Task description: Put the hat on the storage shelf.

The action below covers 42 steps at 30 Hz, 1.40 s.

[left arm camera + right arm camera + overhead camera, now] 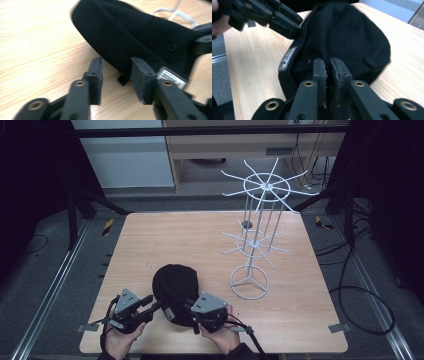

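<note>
Nearest the person, the right hand-held gripper (196, 324) has its jaws nearly together on the near edge of the black fabric cap (174, 289), pinching the cloth of its rim; in the right gripper view the two pads (321, 72) stand a narrow slit apart with dark fabric between them. Just to its left, the left hand-held gripper (156, 306) has its jaws parted, with nothing between them, and the left gripper view shows the cap's edge (120, 37) lying just past the fingertips, not yet touched. The cap itself lies slumped on the light wooden tabletop (150, 245), near the front edge, between the two hands.

To my eye the step is getting a second hold on the rim. The left jaws should slide under the rim's edge, opposite the right grip, and close on one layer of cloth only, so the cap opens out when lifted. The small label (287, 58) on the side is a fair landmark for where the edge runs.

Farther back, well apart, stands the white wire two-tier rack (258, 227) with radiating arms; lifting the cap level should clear its prongs.
</note>
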Each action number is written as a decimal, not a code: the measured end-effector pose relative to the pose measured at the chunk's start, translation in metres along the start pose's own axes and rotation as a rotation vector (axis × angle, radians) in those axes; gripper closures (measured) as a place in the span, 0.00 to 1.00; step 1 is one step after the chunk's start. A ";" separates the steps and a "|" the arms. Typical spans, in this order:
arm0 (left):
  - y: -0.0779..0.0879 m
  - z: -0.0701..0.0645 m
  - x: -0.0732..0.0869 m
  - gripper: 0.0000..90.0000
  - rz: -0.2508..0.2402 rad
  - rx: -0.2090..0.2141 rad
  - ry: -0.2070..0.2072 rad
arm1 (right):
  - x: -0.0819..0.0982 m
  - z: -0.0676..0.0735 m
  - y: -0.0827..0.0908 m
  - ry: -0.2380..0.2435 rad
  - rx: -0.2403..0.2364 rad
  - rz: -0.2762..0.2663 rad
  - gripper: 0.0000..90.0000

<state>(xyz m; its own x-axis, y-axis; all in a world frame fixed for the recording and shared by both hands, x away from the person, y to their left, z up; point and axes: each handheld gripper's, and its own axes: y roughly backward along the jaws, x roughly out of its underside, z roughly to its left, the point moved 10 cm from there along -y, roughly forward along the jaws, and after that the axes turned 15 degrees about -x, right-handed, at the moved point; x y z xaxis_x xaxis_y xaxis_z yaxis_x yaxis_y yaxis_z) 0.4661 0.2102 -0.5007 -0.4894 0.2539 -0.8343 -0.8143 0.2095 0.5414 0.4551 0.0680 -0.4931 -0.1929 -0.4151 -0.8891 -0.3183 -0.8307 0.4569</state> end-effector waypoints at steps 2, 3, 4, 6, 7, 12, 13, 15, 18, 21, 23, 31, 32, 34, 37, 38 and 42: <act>-0.001 0.006 -0.001 0.61 -0.006 -0.023 0.017 | -0.002 0.001 -0.005 -0.009 0.000 -0.009 0.87; -0.001 0.010 -0.001 0.59 -0.010 -0.036 0.025 | -0.003 0.001 -0.007 -0.012 -0.004 -0.017 0.86; -0.001 0.013 -0.002 0.58 -0.016 -0.045 0.035 | -0.003 0.002 -0.009 -0.017 -0.011 -0.018 0.84; 0.000 0.020 -0.003 0.56 -0.020 -0.066 0.050 | -0.005 0.005 -0.013 -0.022 -0.030 -0.022 0.81; 0.000 0.023 -0.003 0.56 -0.021 -0.074 0.060 | -0.006 0.007 -0.016 -0.026 -0.045 -0.024 0.78; -0.001 0.037 -0.004 0.54 -0.025 -0.107 0.098 | -0.006 0.016 -0.024 -0.015 -0.089 -0.007 0.68; -0.001 0.039 -0.004 0.54 -0.025 -0.109 0.102 | -0.006 0.017 -0.023 -0.012 -0.095 -0.012 0.66; -0.001 0.040 -0.005 0.53 -0.026 -0.107 0.110 | -0.007 0.016 -0.015 -0.015 -0.090 -0.026 0.62; 0.000 0.037 -0.008 0.52 -0.029 -0.096 0.110 | -0.009 0.008 0.003 -0.034 -0.062 -0.060 0.57; 0.000 0.028 -0.014 0.51 -0.033 -0.073 0.100 | -0.004 -0.008 0.026 -0.057 -0.005 -0.071 0.54; 0.000 0.022 -0.019 0.49 -0.037 -0.058 0.087 | 0.003 -0.019 0.040 -0.080 0.033 -0.072 0.52; -0.006 -0.004 -0.033 0.47 -0.023 -0.019 0.040 | 0.046 -0.061 0.100 -0.180 0.181 -0.083 0.46; -0.007 -0.006 -0.034 0.46 -0.018 -0.018 0.042 | 0.052 -0.066 0.108 -0.192 0.195 -0.085 0.45; -0.008 -0.008 -0.035 0.46 -0.015 -0.014 0.042 | 0.058 -0.070 0.115 -0.207 0.210 -0.086 0.45; -0.012 -0.015 -0.039 0.46 0.003 0.001 0.047 | 0.077 -0.088 0.141 -0.250 0.278 -0.079 0.43; -0.013 -0.018 -0.040 0.45 0.007 0.006 0.047 | 0.080 -0.091 0.147 -0.260 0.294 -0.079 0.42; -0.017 -0.029 -0.044 0.44 0.020 0.015 0.028 | 0.092 -0.105 0.166 -0.286 0.351 -0.078 0.40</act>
<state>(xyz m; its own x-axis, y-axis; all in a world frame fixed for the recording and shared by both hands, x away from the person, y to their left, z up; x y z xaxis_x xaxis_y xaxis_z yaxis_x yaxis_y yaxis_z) 0.4925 0.1682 -0.4762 -0.5141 0.2312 -0.8260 -0.7996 0.2194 0.5590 0.4823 -0.1475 -0.5016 -0.3889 -0.1964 -0.9001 -0.6276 -0.6588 0.4149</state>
